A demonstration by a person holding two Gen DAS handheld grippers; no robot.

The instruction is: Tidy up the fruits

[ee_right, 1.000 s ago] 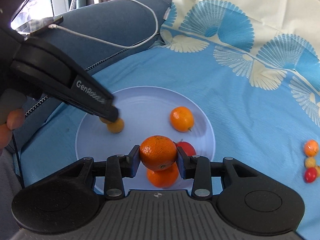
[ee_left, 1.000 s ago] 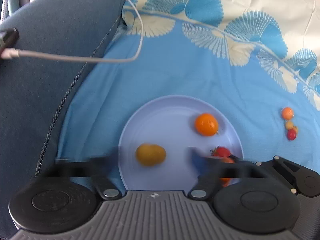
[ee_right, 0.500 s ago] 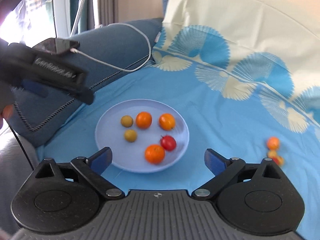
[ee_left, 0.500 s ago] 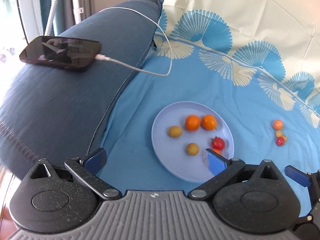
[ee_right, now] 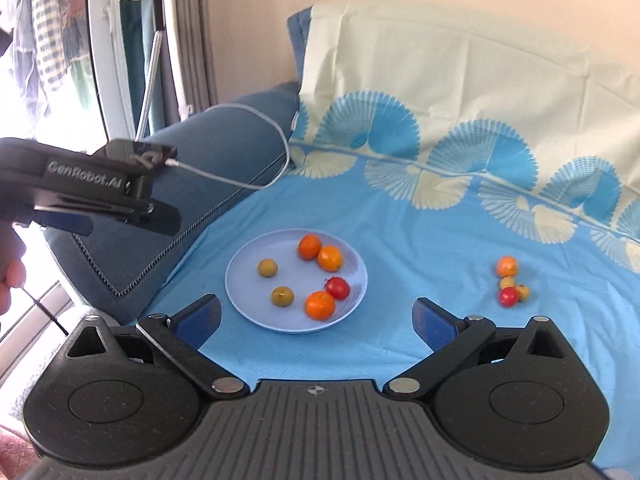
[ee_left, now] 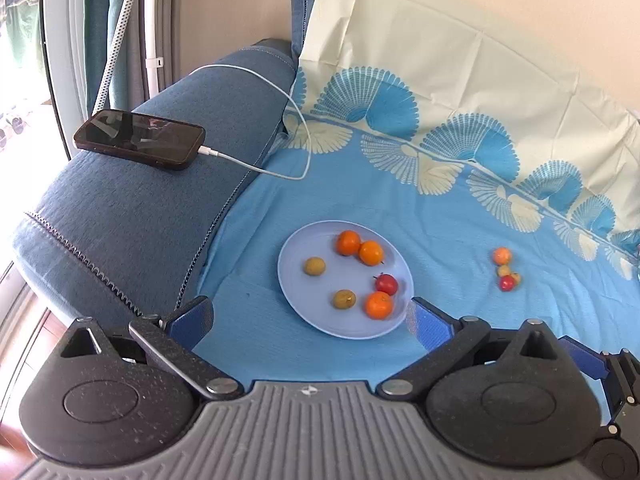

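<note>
Blue bedsheet (ee_left: 360,200) with fan prints fills the left wrist view, a sofa arm (ee_left: 140,208) beside it carrying a phone (ee_left: 138,145) on its cable. Landmark is the plate (ee_left: 296,304): six fruits sit on it, two oranges (ee_left: 349,242) touching at the far rim, another orange and a red fruit at the near right. Well to the right of the plate, a small cluster of loose fruits (ee_left: 505,270) lies on the sheet. Left gripper (ee_left: 308,320) hangs above the plate's near edge, spread wide, holding nothing.

Over to the right wrist view: right gripper (ee_right: 316,314) also wide and empty, the plate (ee_right: 248,300) ahead and a touch left. The loose fruits (ee_right: 508,280) lie ahead and right of it, strung roughly front to back. The left gripper (ee_right: 120,200) hovers left of the plate, farther off, so I'd say the right one is nearer, and that cluster looks like what's left.
</note>
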